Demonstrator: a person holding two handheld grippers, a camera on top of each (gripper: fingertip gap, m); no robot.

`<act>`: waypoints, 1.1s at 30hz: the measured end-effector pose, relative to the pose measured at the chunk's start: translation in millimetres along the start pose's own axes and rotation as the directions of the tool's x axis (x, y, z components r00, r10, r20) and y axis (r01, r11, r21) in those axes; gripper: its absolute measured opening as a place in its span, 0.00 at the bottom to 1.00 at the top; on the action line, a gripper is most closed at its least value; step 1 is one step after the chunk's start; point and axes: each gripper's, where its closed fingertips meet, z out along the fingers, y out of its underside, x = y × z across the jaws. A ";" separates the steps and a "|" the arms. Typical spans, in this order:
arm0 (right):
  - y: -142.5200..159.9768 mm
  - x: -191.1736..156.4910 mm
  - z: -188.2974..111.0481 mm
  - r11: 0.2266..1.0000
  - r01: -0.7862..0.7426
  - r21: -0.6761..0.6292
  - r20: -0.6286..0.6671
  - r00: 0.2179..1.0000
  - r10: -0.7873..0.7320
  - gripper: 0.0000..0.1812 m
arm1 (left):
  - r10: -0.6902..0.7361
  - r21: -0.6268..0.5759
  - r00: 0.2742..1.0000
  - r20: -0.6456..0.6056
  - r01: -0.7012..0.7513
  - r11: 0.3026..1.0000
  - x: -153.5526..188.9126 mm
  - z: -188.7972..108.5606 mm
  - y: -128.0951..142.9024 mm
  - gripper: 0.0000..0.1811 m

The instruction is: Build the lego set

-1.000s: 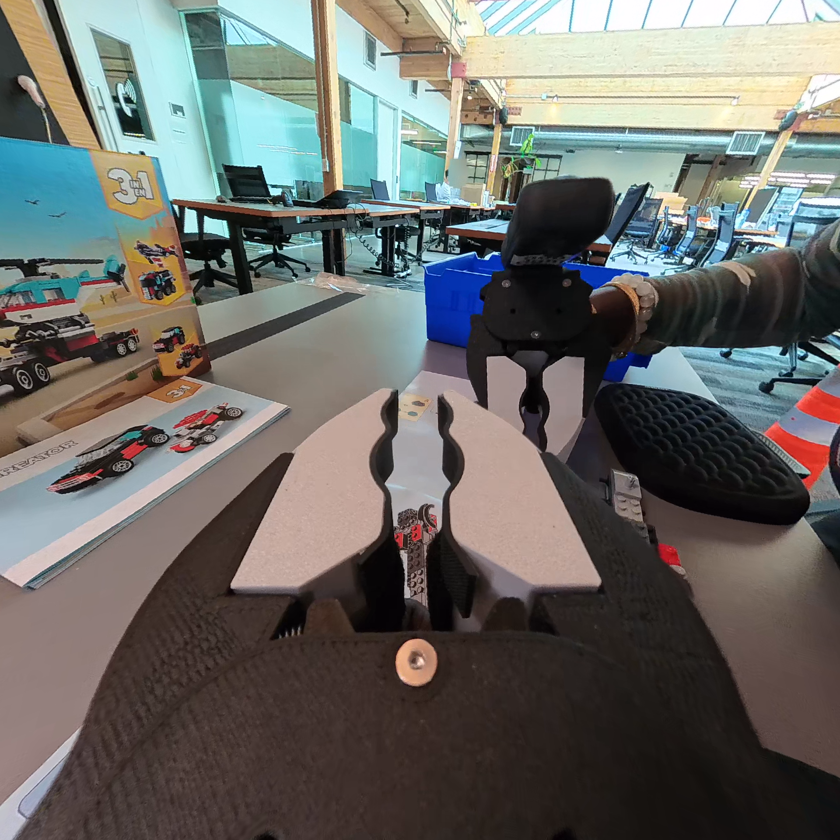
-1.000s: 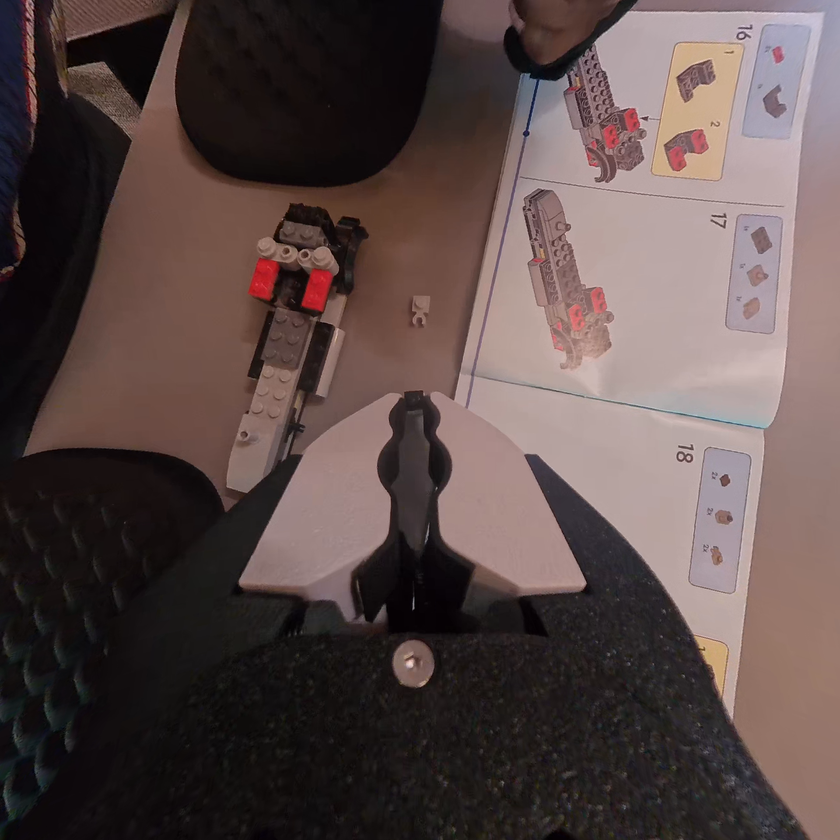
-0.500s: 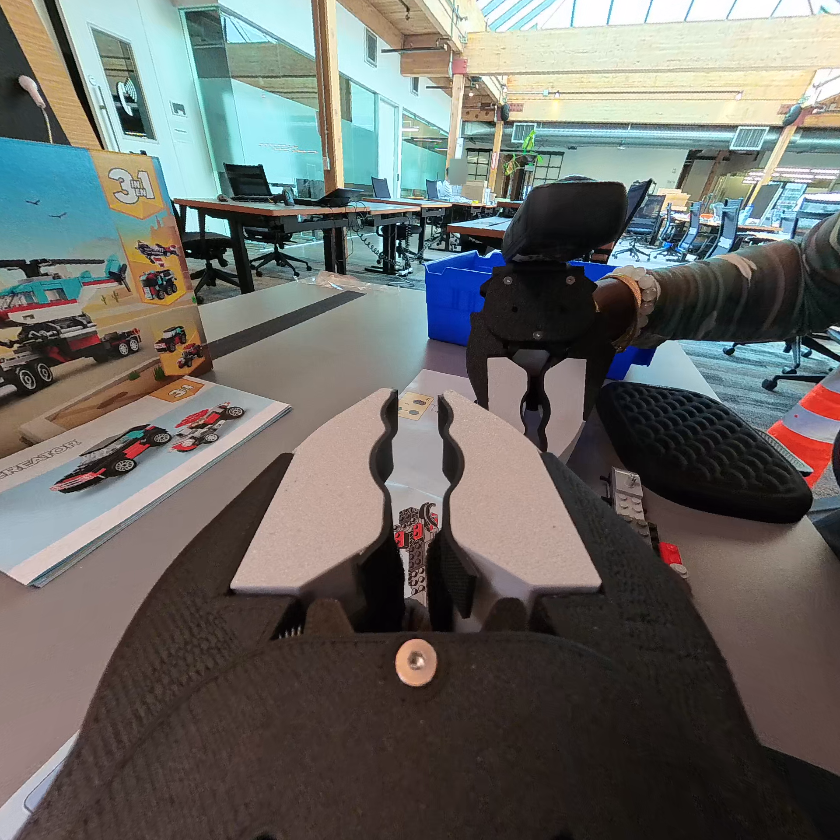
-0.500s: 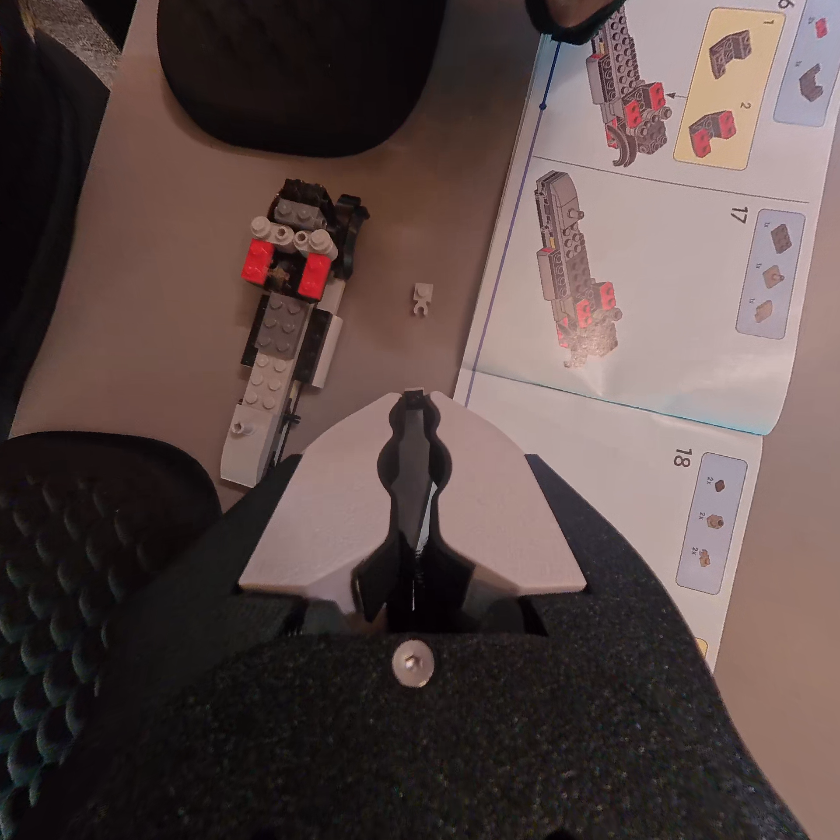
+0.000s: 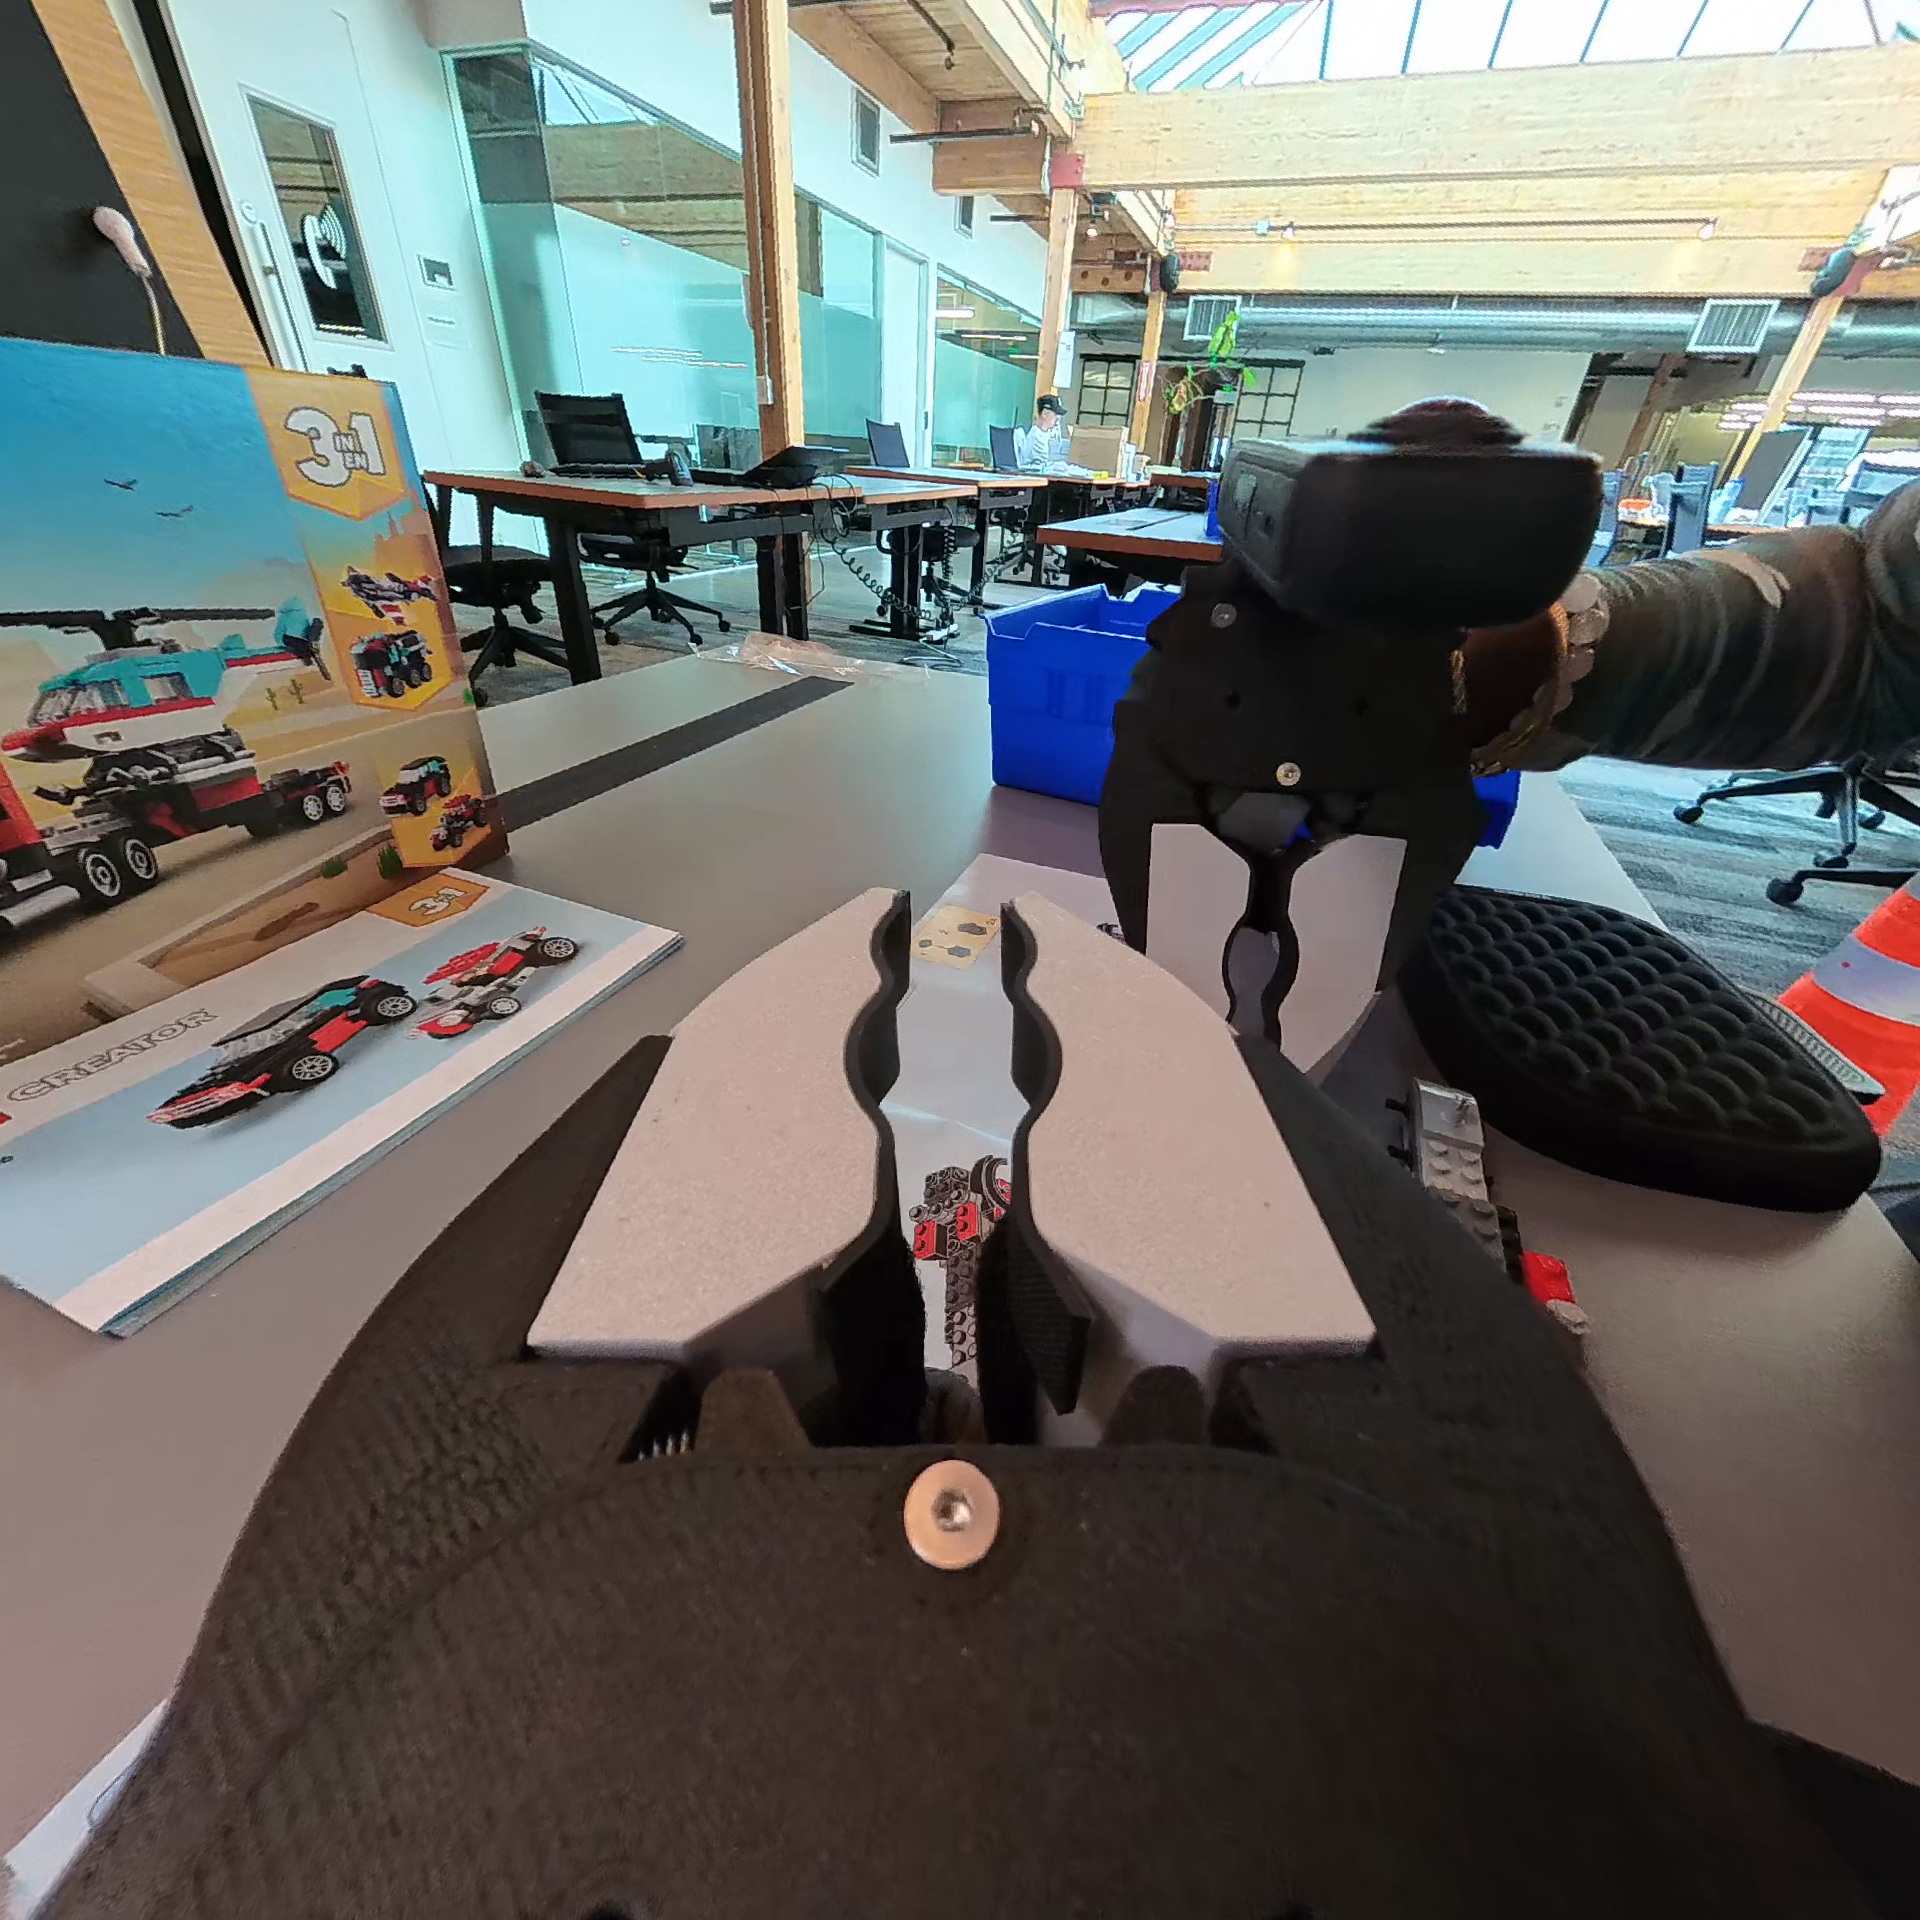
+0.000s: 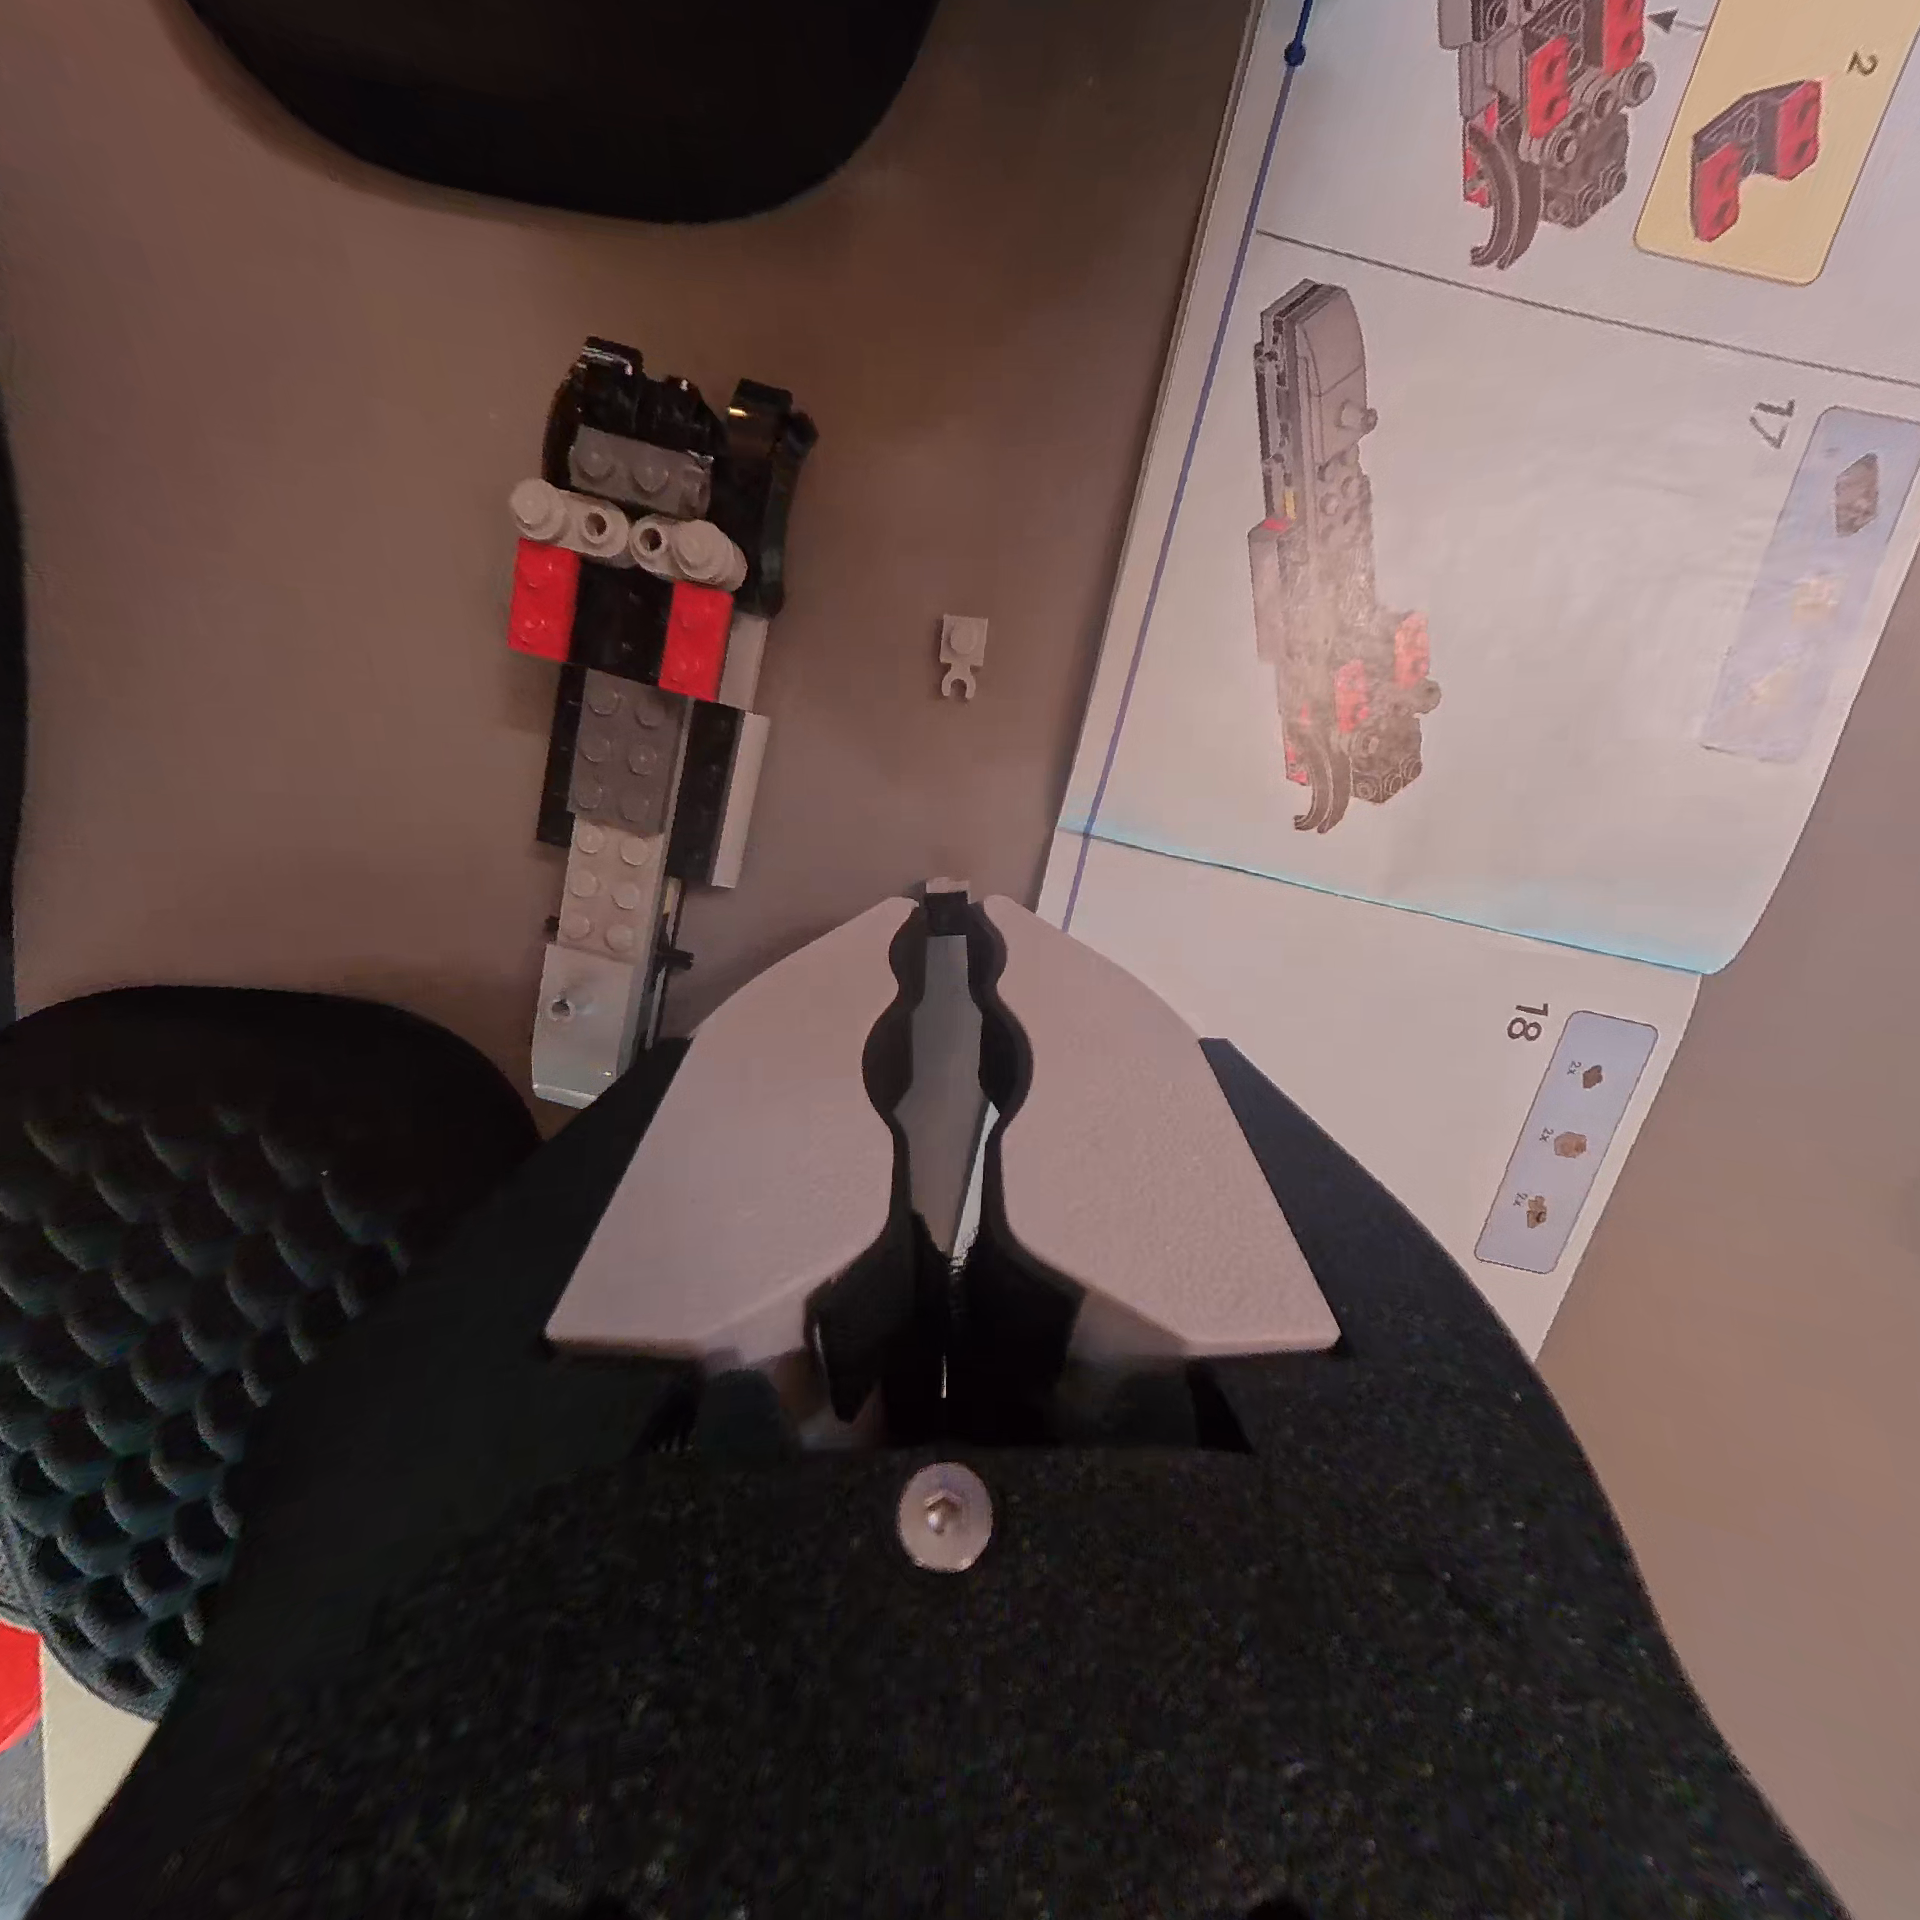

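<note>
While the right hand-held gripper [image 6: 943,899] hangs above the grey desk [image 6: 260,520] looking straight down, its jaws are pressed together on a thin grey and black piece [image 6: 943,997] that runs down the slot between them, with its tip poking out at the front. Just ahead and to one side lies the partly built lego model [image 6: 639,717], a long narrow body of grey, black and red bricks resting flat on the desk. A small loose grey clip piece [image 6: 962,657] sits apart from the model, between it and the open instruction booklet [image 6: 1558,582], whose pages picture a similar long body at a fuller stage.

From the other camera, the left hand-held gripper [image 5: 956,925] is held low over the booklet with a narrow gap between its jaws and nothing in them. A set box [image 5: 208,665] stands behind a closed booklet [image 5: 312,1049], with a blue bin [image 5: 1060,686] farther back.

Judging by this, the build looks partway through: the base is assembled, but the held piece and the loose clip are not yet attached.
</note>
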 end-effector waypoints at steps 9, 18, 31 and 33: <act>-0.6 0.7 -0.2 1.000 0.002 -0.012 0.002 1.000 -0.002 0.04 | 0.002 0.002 1.000 -0.001 -0.002 1.000 0.4 -0.8 -1.5 0.09; -1.1 0.7 0.2 1.000 0.000 0.000 0.009 1.000 0.000 0.04 | -0.001 -0.002 1.000 -0.003 0.001 1.000 0.3 -0.3 -0.3 0.09; -0.6 0.1 0.9 1.000 -0.002 -0.001 0.019 1.000 0.002 0.04 | -0.004 -0.007 1.000 -0.006 0.003 1.000 0.7 0.3 0.8 0.09; -0.5 0.0 0.9 1.000 -0.005 0.006 0.026 1.000 0.005 0.04 | -0.004 -0.006 1.000 -0.007 0.004 1.000 0.8 0.3 0.7 0.09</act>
